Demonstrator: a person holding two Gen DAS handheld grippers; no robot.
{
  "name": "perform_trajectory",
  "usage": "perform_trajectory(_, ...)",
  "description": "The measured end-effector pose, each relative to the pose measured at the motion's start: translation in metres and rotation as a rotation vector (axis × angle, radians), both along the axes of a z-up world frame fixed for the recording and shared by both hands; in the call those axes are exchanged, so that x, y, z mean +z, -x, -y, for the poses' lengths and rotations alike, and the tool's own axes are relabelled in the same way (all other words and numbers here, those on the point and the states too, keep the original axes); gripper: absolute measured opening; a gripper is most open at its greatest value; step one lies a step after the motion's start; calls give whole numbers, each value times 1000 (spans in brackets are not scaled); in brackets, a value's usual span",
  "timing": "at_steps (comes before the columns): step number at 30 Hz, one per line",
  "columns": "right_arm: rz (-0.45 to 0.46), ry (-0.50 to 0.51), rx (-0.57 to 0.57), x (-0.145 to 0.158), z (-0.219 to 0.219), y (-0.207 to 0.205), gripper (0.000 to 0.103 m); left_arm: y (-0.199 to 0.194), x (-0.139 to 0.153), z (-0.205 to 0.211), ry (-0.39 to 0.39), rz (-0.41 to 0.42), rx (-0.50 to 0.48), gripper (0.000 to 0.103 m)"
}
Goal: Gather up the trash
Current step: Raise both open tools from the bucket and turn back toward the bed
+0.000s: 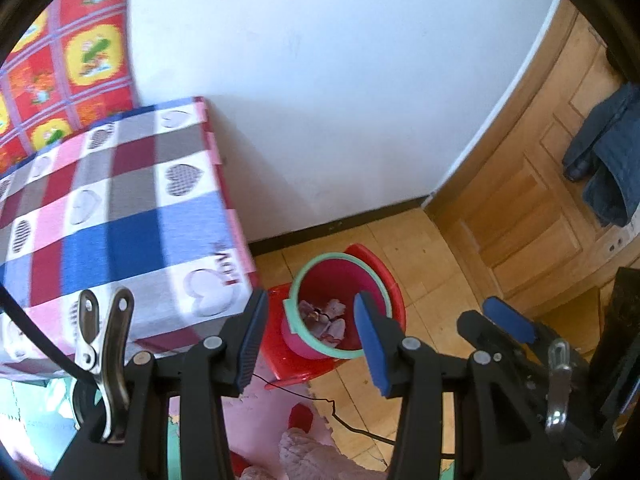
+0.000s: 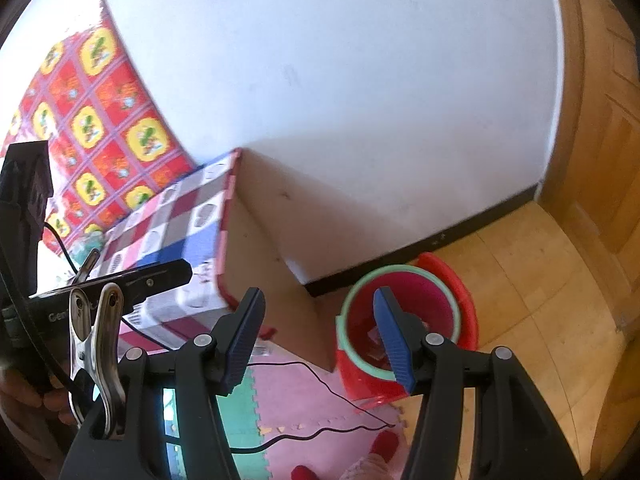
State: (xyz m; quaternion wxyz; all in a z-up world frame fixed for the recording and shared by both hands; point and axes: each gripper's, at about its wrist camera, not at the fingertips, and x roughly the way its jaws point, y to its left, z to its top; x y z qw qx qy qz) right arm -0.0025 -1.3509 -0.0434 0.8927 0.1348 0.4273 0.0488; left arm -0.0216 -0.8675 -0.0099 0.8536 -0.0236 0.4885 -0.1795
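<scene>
Left wrist view first: your left gripper [image 1: 310, 334] stands with its jaws spread and nothing between the pads; you see the pink bin [image 1: 340, 306] straight ahead through the gap, below the fingertips, its mint-green rim tilted toward you; crumpled pale trash [image 1: 326, 318] lies at its bottom; the bin sits on a red stool [image 1: 384, 276] on the wooden floor [image 1: 432, 264], near the dark skirting of the white wall [image 1: 320, 80]; to the left of your fingers lies a box draped in a checked heart cloth [image 1: 120, 220], with a red and yellow patterned sheet [image 1: 68, 72] beyond it; off to the right you catch your right gripper [image 1: 508, 320], one blue pad showing; a dark garment [image 1: 608, 156] hangs on the wooden door [image 1: 532, 200] farther right; a thin black cable [image 1: 320, 404] trails over the pink foam mat [image 1: 264, 412] beneath you.

Right wrist view next: your right gripper [image 2: 320, 340] is also spread, holding nothing; the bin [image 2: 400, 320] sits just behind the right finger, which covers part of its opening; the trash inside is blurred; the checked box [image 2: 180, 232] lies to the left, ahead of the left finger; your left gripper [image 2: 120, 284] reaches in from the left edge; the cable [image 2: 320, 432] snakes across the mat [image 2: 296, 400] below the fingers.
</scene>
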Motion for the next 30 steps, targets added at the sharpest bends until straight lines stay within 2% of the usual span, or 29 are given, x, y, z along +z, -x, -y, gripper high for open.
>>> perform_trajectory(7,24,-11,87,15,-58,7,58,25,28,-62,6,22,65,47)
perform_trajectory(15,64,-21,196,31,-131,18,58,52,46,-136,-8,40,168,47)
perform_trajectory(30,113,-51,389,45,-257,30,58,91,62,-266,-42,71,339,47)
